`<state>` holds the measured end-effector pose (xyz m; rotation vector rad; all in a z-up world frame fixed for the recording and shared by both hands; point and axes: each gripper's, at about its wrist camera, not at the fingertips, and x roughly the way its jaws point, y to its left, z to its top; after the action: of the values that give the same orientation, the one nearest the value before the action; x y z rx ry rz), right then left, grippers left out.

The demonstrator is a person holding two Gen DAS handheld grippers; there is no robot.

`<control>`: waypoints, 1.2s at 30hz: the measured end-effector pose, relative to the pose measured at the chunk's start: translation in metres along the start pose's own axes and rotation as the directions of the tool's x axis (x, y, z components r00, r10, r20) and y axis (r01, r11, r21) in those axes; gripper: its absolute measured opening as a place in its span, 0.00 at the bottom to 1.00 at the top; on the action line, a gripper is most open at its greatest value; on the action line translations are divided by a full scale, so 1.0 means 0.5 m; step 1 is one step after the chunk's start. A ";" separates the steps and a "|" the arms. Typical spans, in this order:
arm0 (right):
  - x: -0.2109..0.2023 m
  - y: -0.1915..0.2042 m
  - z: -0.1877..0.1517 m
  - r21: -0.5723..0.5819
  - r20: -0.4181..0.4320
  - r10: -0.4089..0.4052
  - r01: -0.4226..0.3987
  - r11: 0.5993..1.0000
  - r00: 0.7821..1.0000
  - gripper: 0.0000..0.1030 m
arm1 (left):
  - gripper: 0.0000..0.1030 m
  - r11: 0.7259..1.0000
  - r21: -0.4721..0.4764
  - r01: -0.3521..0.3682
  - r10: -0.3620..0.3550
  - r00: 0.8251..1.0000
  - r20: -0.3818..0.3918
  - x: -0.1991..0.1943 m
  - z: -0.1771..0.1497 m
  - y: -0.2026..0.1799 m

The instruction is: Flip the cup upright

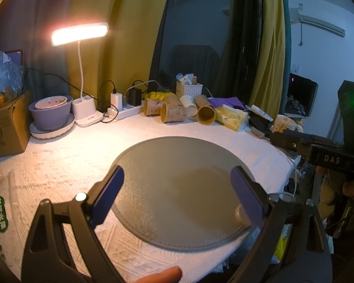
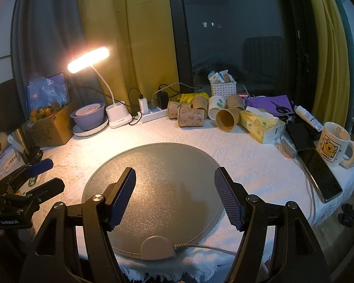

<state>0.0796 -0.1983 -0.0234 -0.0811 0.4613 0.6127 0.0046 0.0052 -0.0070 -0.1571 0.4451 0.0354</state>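
Note:
Several paper cups lie on their sides at the back of the table: a patterned brown cup [image 2: 190, 117] [image 1: 173, 113], a plain brown cup [image 2: 227, 118] [image 1: 205, 113] and a white cup [image 2: 216, 106] [image 1: 188, 105]. My left gripper [image 1: 177, 186] is open and empty above the round grey mat [image 1: 177, 165]. My right gripper [image 2: 174, 188] is open and empty above the same mat [image 2: 153, 165]. Both are well short of the cups. The right gripper also shows at the right edge of the left wrist view [image 1: 306, 143].
A lit desk lamp [image 2: 119, 115], power strip [image 2: 153, 114], purple bowl on a plate [image 2: 88, 118] and cardboard box [image 2: 49, 127] stand at back left. A tissue box [image 2: 259, 123], white basket [image 2: 223, 89], phone [image 2: 321, 172] and cartoon mug [image 2: 335, 143] are at right.

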 end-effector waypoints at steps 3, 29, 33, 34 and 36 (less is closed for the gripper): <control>0.001 -0.001 -0.001 0.000 0.002 0.000 0.000 1.000 1.000 0.70 | 0.90 1.000 0.000 -0.001 0.001 1.000 -0.001 0.000 -0.001 0.001; 0.001 0.000 -0.001 0.001 0.002 -0.001 0.001 1.000 1.000 0.70 | 0.90 1.000 0.001 -0.007 0.007 1.000 -0.015 0.008 -0.001 0.003; -0.001 0.005 -0.001 0.001 0.004 0.001 -0.001 1.000 1.000 0.70 | 0.90 1.000 0.001 -0.007 0.007 1.000 -0.016 0.008 -0.002 0.004; -0.001 0.004 -0.001 0.001 0.004 0.001 -0.001 1.000 1.000 0.70 | 0.90 1.000 0.001 -0.007 0.007 1.000 -0.016 0.009 -0.002 0.004; -0.001 0.005 0.000 0.001 0.003 0.000 0.000 1.000 1.000 0.70 | 0.90 1.000 0.001 -0.007 0.007 1.000 -0.016 0.009 -0.001 0.002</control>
<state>0.0779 -0.1967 -0.0231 -0.0791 0.4583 0.6130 0.0082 0.0063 -0.0094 -0.1547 0.4615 0.0411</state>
